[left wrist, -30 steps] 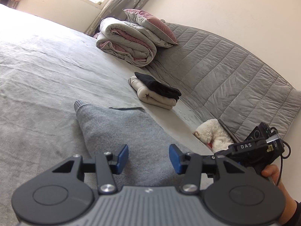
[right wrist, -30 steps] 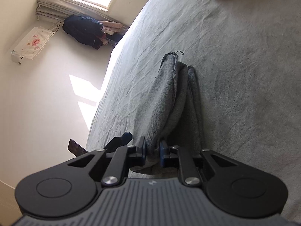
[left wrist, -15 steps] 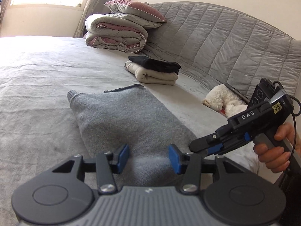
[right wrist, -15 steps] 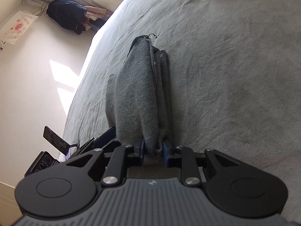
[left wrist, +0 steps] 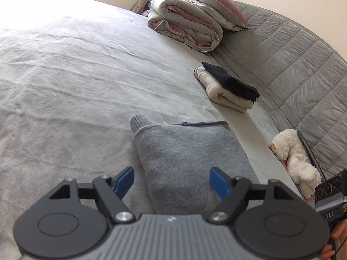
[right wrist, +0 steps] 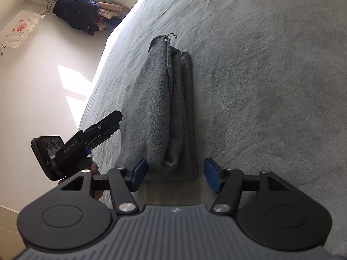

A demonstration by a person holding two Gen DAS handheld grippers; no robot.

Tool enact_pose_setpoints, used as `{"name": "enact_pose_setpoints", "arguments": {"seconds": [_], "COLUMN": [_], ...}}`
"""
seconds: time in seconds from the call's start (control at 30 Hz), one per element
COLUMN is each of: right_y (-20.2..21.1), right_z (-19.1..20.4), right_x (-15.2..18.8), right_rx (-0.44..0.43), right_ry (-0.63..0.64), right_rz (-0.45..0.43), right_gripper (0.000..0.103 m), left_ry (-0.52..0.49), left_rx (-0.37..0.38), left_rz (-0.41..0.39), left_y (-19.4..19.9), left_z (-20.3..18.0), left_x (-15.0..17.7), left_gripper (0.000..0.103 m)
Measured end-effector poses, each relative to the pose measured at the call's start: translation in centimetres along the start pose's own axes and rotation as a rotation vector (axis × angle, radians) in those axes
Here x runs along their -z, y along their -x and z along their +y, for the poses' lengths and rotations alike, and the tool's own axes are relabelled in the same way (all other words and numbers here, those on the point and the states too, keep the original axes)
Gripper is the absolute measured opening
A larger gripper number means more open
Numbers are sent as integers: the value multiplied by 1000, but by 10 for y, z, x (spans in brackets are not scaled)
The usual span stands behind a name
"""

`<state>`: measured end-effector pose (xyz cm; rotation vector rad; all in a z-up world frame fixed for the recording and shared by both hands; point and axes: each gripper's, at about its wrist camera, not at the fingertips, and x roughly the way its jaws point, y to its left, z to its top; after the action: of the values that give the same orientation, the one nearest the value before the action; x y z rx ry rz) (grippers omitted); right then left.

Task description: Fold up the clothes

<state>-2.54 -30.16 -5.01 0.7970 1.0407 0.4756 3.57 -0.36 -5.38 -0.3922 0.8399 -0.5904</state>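
A grey knitted garment (left wrist: 186,158) lies folded on the grey bed (left wrist: 76,75), with a ribbed cuff sticking out at its far left corner. My left gripper (left wrist: 171,183) is open and empty, just above the garment's near edge. In the right wrist view the same garment (right wrist: 160,108) lies in several stacked layers. My right gripper (right wrist: 173,173) is open, its jaws either side of the garment's near end, not holding it. The left gripper also shows there (right wrist: 102,125), at the left beside the garment.
A folded cream and black stack (left wrist: 227,91) lies near the quilted headboard (left wrist: 292,65). A rolled duvet and pillow (left wrist: 190,23) sit at the far end. A white plush toy (left wrist: 292,156) lies at the bed's right edge. Clothes hang by the window (right wrist: 80,15).
My right gripper was shut on the garment's end and has opened, letting it rest on the bed. My left gripper opened wider and tilted.
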Motion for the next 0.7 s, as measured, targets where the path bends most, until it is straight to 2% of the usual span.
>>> {"name": "enact_pose_setpoints", "arguments": {"seconds": [0.07,0.17,0.23,0.27,0.3,0.33,0.43,0.5,0.7], "right_y": [-4,-8,-10,-12,-13,-14,-16,-5,31], "right_z": [-3,-11,-16,-19,-21,-24,-31,-32,-37], "right_x": [-1,-4,-6,-7,-7,-8,-12,-17,-36], "right_rx": [-18,-53,-76,-87,-99,-111,-144,-161,-160], "right_ry": [-11,-39,-58,-67,-77,-86,-111,-113,-121], "right_rz": [7,16,23,26,30,33,40,33,-41], "right_gripper": [63,61,50,39,31,29,26,23,23], "left_ry": [81,207,275,302,314,322,360,380,460], "left_rx": [33,119,159,175,181,171,143,125,66], "left_rz": [30,8,-8,-12,-7,6,0,-23,-82], "left_y": [-15,-33,-42,-46,-50,-53,-51,-43,-9], "left_z": [12,25,29,30,29,27,25,22,5], "left_x": [-9,-15,-17,-18,-19,-19,-16,-12,10], "left_gripper": [78,78,77,75,66,50,27,23,20]}}
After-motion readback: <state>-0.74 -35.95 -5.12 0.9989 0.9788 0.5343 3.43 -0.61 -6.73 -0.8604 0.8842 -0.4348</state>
